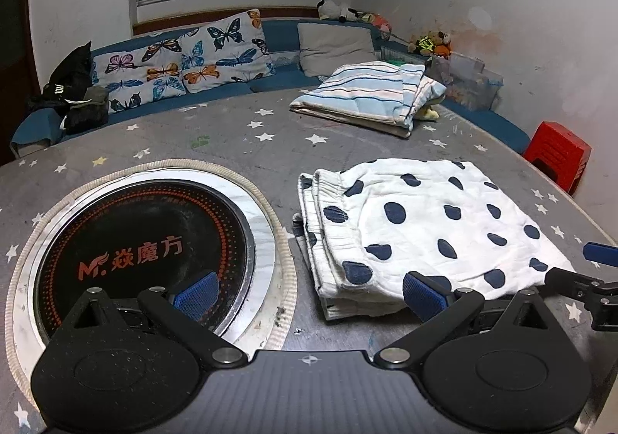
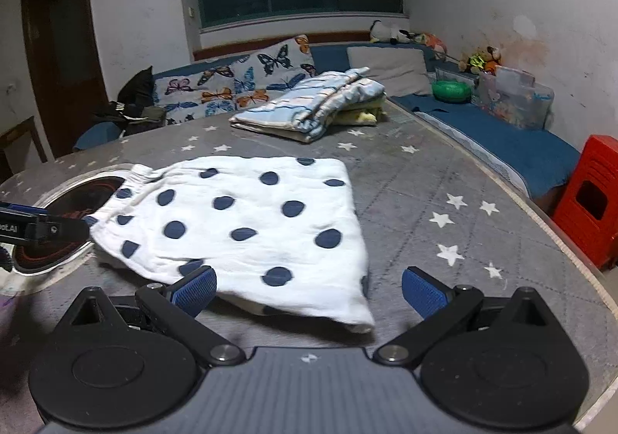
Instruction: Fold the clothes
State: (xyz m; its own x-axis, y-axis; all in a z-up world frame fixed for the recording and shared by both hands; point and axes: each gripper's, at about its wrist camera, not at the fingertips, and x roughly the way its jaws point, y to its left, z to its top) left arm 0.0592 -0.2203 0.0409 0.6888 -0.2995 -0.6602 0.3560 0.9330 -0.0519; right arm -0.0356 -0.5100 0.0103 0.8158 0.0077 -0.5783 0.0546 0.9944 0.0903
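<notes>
Star-printed grey table [image 1: 270, 148] holds folded polka-dot shorts [image 1: 425, 225] beside an inset cooktop [image 1: 146, 252].

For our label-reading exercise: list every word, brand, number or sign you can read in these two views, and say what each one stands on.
"M. 焱魔方", in orange, on the round black glass cooktop set into the grey star-patterned table.
"LAI", the end of a partly cut-off white word, on the black left tongs seen from the right wrist view.
White marking on the black garment on the blue sofa: too small to read.
No numbers are legible.
</notes>
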